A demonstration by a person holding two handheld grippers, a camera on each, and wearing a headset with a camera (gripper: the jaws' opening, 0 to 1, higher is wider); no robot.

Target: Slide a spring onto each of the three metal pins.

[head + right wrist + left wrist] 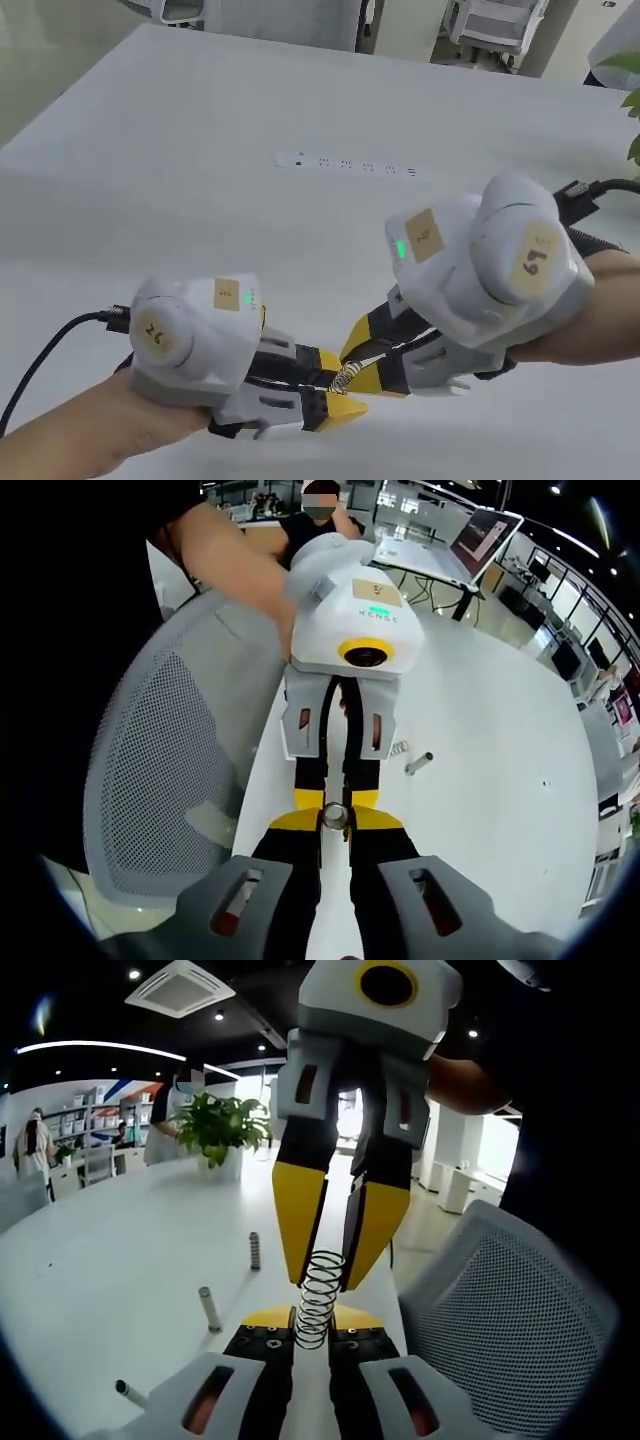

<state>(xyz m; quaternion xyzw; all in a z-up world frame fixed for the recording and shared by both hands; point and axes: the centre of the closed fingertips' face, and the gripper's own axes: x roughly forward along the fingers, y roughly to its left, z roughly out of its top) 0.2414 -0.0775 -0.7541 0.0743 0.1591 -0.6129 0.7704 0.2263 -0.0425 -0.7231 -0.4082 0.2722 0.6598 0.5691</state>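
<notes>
barely started I reckon: left gripper [311, 1325] and right gripper [335, 825] sit tip to tip, both pinched shut on one silver coil spring [318, 1295], with two bare grey metal pins [208, 1308] [130, 1392] sitting off to the left gripper's left

silver spring [318, 1298], white table [200, 150], green plant [225, 1125]
</notes>
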